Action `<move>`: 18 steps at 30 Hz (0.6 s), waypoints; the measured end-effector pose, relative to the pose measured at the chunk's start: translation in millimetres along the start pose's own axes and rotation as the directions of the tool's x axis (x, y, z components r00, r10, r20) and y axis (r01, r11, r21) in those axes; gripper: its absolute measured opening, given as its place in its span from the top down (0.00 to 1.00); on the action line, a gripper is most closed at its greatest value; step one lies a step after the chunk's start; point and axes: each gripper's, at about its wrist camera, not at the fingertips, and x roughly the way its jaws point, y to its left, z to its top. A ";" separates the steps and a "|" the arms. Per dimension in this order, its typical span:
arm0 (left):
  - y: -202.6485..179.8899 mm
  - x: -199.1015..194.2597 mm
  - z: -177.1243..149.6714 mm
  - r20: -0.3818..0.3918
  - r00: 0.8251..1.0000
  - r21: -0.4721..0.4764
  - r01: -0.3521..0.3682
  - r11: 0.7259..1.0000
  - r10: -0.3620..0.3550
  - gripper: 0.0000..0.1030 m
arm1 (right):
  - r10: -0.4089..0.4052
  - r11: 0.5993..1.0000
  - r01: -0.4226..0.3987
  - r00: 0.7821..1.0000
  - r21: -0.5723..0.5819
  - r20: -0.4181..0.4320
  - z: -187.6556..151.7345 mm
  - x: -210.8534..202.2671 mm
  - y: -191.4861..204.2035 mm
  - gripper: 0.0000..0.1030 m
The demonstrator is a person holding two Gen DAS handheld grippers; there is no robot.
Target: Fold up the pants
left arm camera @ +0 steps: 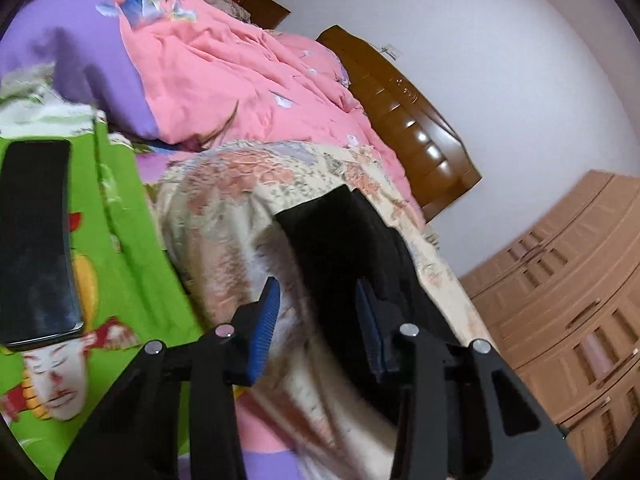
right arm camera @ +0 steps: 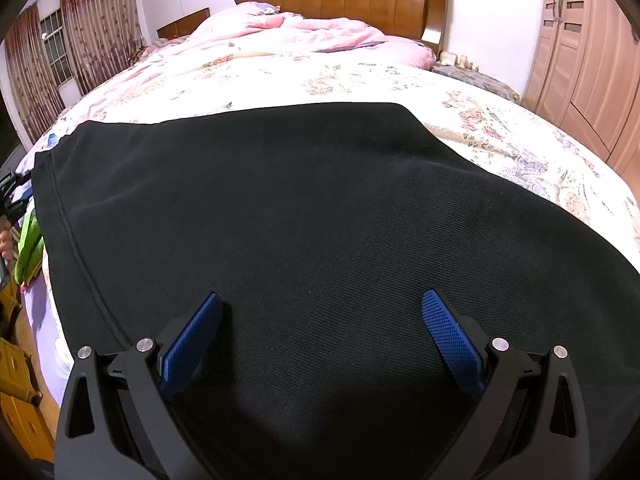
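Seen first, at 9 o'clock in the left wrist view: a black slab-shaped phone (left arm camera: 36,240) on a green cartoon-print cloth (left arm camera: 128,240), both well clear of the work. Held half spread, the left gripper (left arm camera: 320,320) pinched nothing visible, with a corner of the black knit pants (left arm camera: 340,240) lying just beyond its pads toward 1 o'clock on the cream floral bedspread (left arm camera: 224,208).

Spread flat across the near end of the bed in the right wrist view, the pants filled the middle from 9 to 3 o'clock, stitched hem seam (right arm camera: 72,232) at 9 o'clock. Hung wide apart and empty above the cloth at 6 o'clock, the right gripper (right arm camera: 320,336).

Judged best for the fold: take both layers right at the edge, lift only enough to clear, and carry over evenly so the edges meet.

Left edge close to the mattress side, so little slack there. Plenty of open bedspread toward 12 o'clock, short of the rumpled pink quilt (right arm camera: 320,32); the tan wooden wardrobe (right arm camera: 592,60) stood well off at 2 o'clock.
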 end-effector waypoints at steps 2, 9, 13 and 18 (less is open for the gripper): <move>-1.4 8.9 4.7 -0.003 1.000 -0.012 0.011 1.000 -0.011 0.63 | 0.000 1.000 0.000 1.000 0.000 0.000 0.0 0.0 0.0 0.05; -8.5 28.9 14.5 -0.045 0.999 0.017 -0.010 1.000 0.010 0.63 | 0.001 1.000 -0.001 1.000 0.001 0.001 0.1 -0.1 0.1 0.05; -13.5 24.0 15.5 -0.005 0.997 0.063 -0.075 0.995 0.075 0.93 | 0.003 1.000 -0.003 1.000 0.002 0.002 0.2 -0.3 0.5 0.05; -59.4 -11.4 17.1 0.153 0.987 0.235 -0.082 0.968 0.047 0.96 | -0.001 1.000 0.001 1.000 -0.002 -0.001 0.3 0.0 0.8 0.05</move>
